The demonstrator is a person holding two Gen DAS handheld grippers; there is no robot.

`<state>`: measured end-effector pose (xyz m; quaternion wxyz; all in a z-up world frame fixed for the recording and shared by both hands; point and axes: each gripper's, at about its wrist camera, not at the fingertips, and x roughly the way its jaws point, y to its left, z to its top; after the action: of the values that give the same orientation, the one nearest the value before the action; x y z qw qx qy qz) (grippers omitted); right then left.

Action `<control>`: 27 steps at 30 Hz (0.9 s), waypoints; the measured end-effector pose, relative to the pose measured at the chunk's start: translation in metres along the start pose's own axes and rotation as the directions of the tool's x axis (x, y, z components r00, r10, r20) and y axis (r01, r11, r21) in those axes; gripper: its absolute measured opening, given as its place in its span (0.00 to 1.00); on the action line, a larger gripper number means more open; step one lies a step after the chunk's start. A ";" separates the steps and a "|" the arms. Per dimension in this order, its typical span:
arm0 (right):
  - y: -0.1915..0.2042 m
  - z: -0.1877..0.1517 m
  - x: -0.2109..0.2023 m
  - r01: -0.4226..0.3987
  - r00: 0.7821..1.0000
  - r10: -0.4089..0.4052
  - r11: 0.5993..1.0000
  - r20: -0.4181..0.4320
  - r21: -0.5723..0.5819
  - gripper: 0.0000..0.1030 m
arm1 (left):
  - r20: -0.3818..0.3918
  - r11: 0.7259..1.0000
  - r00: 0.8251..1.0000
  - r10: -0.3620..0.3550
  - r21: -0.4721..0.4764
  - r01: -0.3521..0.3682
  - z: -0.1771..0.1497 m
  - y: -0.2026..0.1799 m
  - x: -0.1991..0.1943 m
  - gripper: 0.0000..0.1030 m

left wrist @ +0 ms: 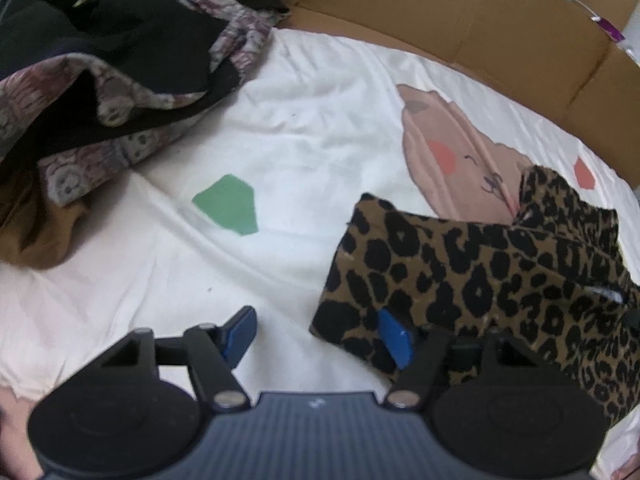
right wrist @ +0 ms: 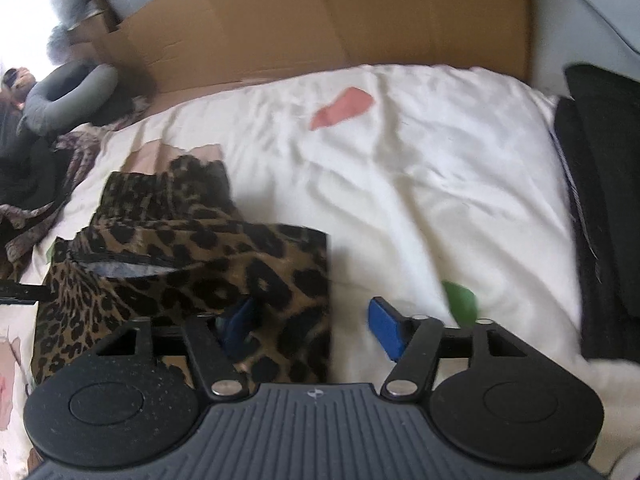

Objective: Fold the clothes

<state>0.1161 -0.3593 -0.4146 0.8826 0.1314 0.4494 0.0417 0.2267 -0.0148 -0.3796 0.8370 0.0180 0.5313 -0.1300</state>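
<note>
A leopard-print garment (left wrist: 480, 276) lies folded into a thick bundle on the white printed bedsheet (left wrist: 280, 152). My left gripper (left wrist: 318, 336) is open at the bundle's near left corner, its right fingertip (left wrist: 394, 338) over the cloth and its left fingertip (left wrist: 240, 334) over the sheet. In the right wrist view the same garment (right wrist: 200, 264) lies at lower left. My right gripper (right wrist: 316, 332) is open at its near right edge, the left fingertip (right wrist: 238, 326) over the cloth, the right fingertip (right wrist: 386, 330) over the sheet.
A heap of dark and patterned clothes (left wrist: 112, 80) lies at the left of the bed. A cardboard wall (left wrist: 460, 16) runs along the far side. A black stack (right wrist: 604, 208) lies at the right edge. A grey neck pillow (right wrist: 68, 96) sits at far left.
</note>
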 end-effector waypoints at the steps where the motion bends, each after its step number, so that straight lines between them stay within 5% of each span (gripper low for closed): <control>1: 0.002 0.001 0.000 -0.005 1.000 0.005 1.000 0.005 -0.006 0.58 | 0.009 1.000 1.000 -0.002 0.007 0.002 0.001 -0.001 0.000 0.66; 4: 0.009 0.005 -0.001 -0.004 1.000 0.005 1.000 0.024 -0.024 0.52 | 0.034 1.000 0.999 -0.010 0.025 0.009 0.004 -0.002 -0.001 0.65; 7: 0.011 0.006 -0.007 0.015 0.999 -0.013 0.999 0.046 -0.037 0.29 | 0.052 0.999 0.999 -0.013 0.037 0.011 0.008 -0.004 0.001 0.65; 13: 0.009 0.008 -0.015 0.035 0.998 -0.032 0.998 0.063 -0.048 0.17 | 0.078 0.999 0.997 -0.027 0.045 0.023 0.016 -0.006 0.008 0.50; 18: 0.006 0.011 -0.021 0.047 0.996 -0.043 0.998 0.082 -0.047 0.06 | 0.097 0.997 0.994 -0.047 0.071 0.041 0.024 -0.013 0.012 0.47; 22: 0.007 0.012 -0.026 0.045 0.994 -0.039 0.998 0.101 -0.052 0.02 | 0.100 0.995 0.994 -0.050 0.087 0.041 0.027 -0.020 0.016 0.19; 27: 0.009 0.014 -0.033 0.042 0.991 -0.034 0.997 0.133 -0.060 0.01 | 0.133 0.998 0.990 -0.055 0.047 0.049 0.027 -0.019 0.008 0.06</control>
<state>0.1085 -0.3598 -0.3787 0.9147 0.0977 0.3911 0.0300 0.2496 -0.0394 -0.3728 0.8665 0.0136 0.4713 -0.1641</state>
